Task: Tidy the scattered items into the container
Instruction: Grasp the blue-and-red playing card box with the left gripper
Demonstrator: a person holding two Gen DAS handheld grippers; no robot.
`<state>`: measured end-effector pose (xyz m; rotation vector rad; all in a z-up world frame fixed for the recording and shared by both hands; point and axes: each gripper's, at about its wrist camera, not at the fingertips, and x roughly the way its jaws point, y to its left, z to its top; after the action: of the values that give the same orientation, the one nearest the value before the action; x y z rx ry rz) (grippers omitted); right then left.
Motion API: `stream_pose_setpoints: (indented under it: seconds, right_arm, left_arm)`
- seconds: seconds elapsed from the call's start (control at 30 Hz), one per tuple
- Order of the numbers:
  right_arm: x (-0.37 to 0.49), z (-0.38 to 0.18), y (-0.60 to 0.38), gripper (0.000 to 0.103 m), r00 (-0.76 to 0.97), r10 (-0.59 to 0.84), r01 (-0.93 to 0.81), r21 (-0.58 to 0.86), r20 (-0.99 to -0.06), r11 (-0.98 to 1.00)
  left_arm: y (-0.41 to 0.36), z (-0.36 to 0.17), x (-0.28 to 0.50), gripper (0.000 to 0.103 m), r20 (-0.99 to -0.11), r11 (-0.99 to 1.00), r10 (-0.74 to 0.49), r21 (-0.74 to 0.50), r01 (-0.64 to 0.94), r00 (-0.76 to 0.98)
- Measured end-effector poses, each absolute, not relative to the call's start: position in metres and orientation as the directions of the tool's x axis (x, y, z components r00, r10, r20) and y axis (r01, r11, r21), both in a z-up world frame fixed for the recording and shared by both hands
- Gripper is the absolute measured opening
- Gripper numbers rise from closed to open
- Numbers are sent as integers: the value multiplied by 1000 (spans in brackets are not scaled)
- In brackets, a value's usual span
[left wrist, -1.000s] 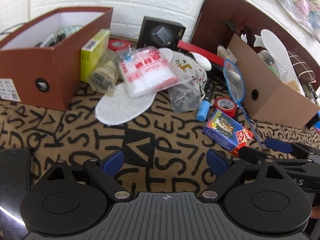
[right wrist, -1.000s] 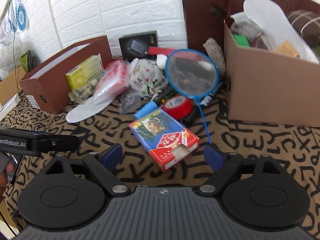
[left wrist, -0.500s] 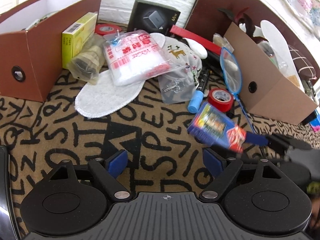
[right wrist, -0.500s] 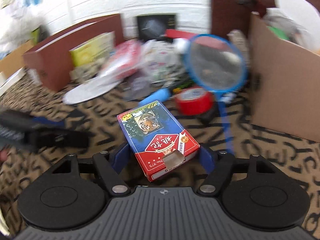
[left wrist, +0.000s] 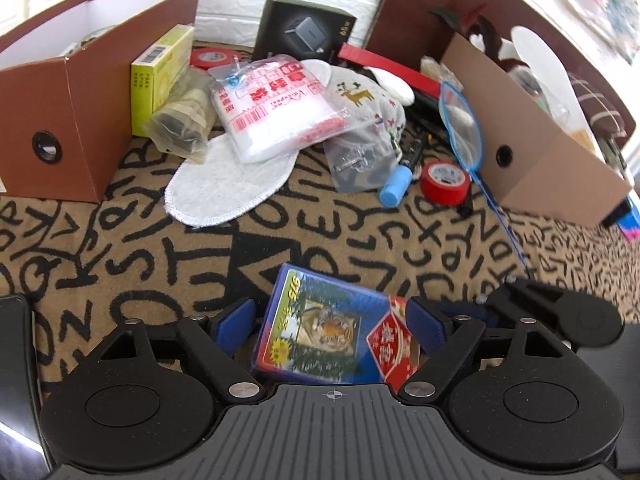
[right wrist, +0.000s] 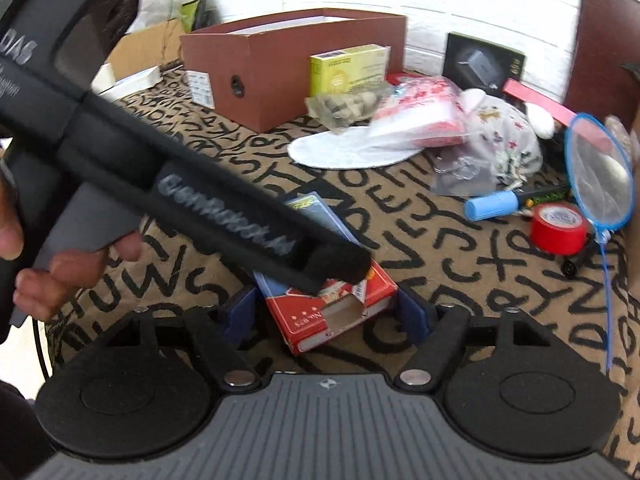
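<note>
glossy card box [left wrist: 332,330], matt cardbd container [left wrist: 556,160]

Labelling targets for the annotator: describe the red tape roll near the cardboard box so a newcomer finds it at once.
Start at the open tan cardboard box on the right of the letter-patterned rug. Just off its lower left corner, on the rug, lies the red tape roll, beside a blue-capped marker and the blue hand net. It is the only red ring there.

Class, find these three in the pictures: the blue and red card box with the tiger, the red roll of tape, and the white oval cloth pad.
blue and red card box with the tiger [left wrist: 320,328], left wrist view, on the tiger picture.
red roll of tape [left wrist: 445,183], left wrist view, on its outer side.
white oval cloth pad [right wrist: 340,153], right wrist view, on its bare middle.
</note>
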<state>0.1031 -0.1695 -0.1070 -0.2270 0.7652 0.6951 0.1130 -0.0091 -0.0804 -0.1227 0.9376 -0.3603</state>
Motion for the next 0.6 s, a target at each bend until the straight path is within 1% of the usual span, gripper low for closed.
stream_pose_setpoints:
  seconds: [0.17,0.23,0.3,0.43,0.47,0.5,0.53,0.57,0.6]
  right_arm:
    - [96,-107,-172,87,526,469,-622,55,-709,781]
    - [94,-106,-173,83,527,464,-619,52,-712,783]
    - [92,-105,-173,76,531,459,-612,52,-712,789]
    - [93,-105,-172,72,536,455,-601,58,-711,797]
    - [93,-105,-171,69,536,456,-602,58,-711,797]
    - [93,-104,-170,61,534,461,-604,62,-709,795]
    - [93,-104,-169,57,534,463,-602,66,-707,796]
    - [93,-103,-168,51,538,458,-594,67,-708,802]
    - [93,-101,-167,48,537,454,-590,69,-711,805]
  left_arm:
    - [-7,-80,112,83,-767,932,-358,-258,254,532]
    - [-6,-80,112,83,-766,930,-361,-259,259,531]
    - [-7,-81,112,85,-765,929,-363,-256,267,532]
    - [-10,-82,110,84,-766,927,-361,-232,295,531]
    - [-10,-82,110,80,-767,928,-357,-226,297,533]
    - [-10,-81,109,74,-768,930,-352,-220,296,536]
    - [-9,-80,108,72,-768,932,-347,-218,291,538]
    - [-7,-79,107,67,-767,934,-345,-223,280,540]
    - [-4,-78,106,63,-766,936,-344,-232,266,542]
